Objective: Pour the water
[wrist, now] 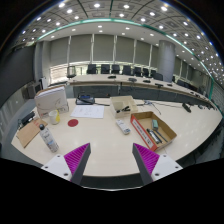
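The bottle (47, 138), a clear plastic one lying tilted on the table (110, 150), sits ahead of the left finger and off to its side, just beside a brown box (30, 130). The gripper (111, 160) hovers above the table with its two fingers spread apart and nothing between them; the purple pads (76, 155) face each other across bare tabletop.

The bottle looks thin and may be slippery, so a squeeze off its middle could make it roll or skid into the brown box, and I cannot make out a cup to pour into.

Around it: a small red disc (73, 122) lies beyond the bottle, papers (89, 112) further back, and an open cardboard box (153, 130) of small items ahead of the right finger. Chairs (110, 70) line the far side.
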